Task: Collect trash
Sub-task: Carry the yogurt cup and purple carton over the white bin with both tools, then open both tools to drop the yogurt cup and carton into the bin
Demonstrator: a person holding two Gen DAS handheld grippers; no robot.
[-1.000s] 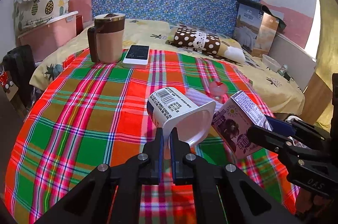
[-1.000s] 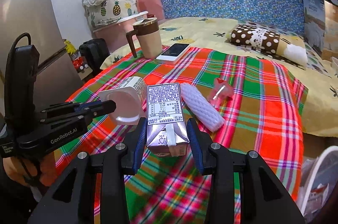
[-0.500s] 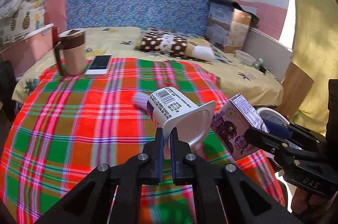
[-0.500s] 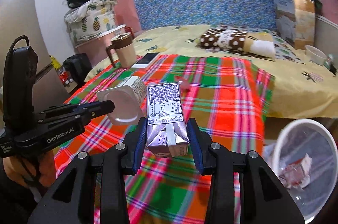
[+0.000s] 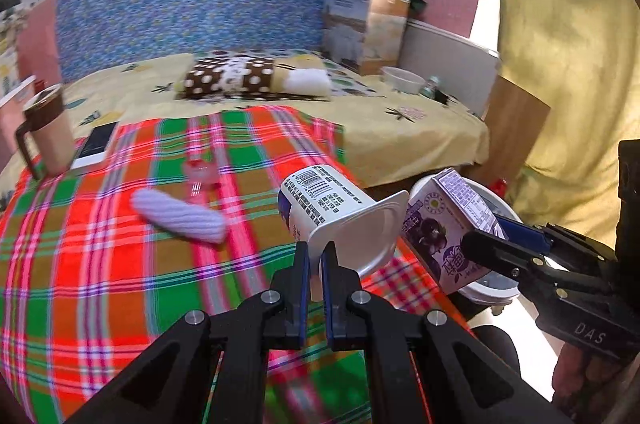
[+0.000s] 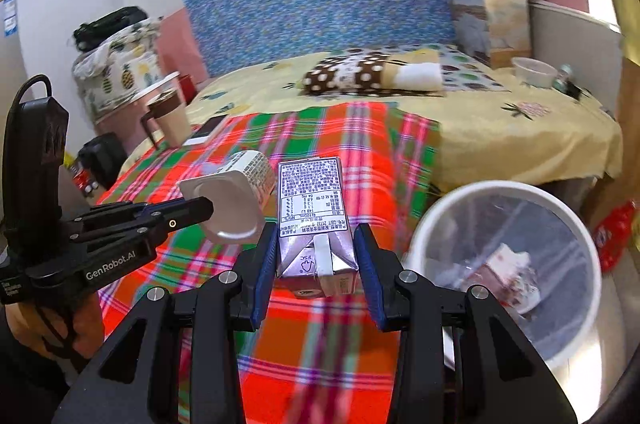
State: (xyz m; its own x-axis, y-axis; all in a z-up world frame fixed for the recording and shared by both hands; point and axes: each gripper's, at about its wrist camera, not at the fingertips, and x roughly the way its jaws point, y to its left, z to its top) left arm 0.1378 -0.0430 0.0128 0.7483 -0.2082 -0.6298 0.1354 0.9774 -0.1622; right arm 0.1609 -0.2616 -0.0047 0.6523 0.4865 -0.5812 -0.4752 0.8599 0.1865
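Left gripper [image 5: 315,256]: jaws pinched on the rim of the white yogurt cup [image 5: 336,216], held clear of the plaid cloth [image 5: 100,264]. Right gripper [image 6: 316,256]: jaws clamped on both sides of the purple drink carton [image 6: 314,224]. Compared with one second ago, both grippers have swung off the cloth toward the white trash bin [image 6: 472,196], which now fills the right wrist view's lower right beside the carton. The white foam sleeve [image 5: 180,216] remains on the cloth.
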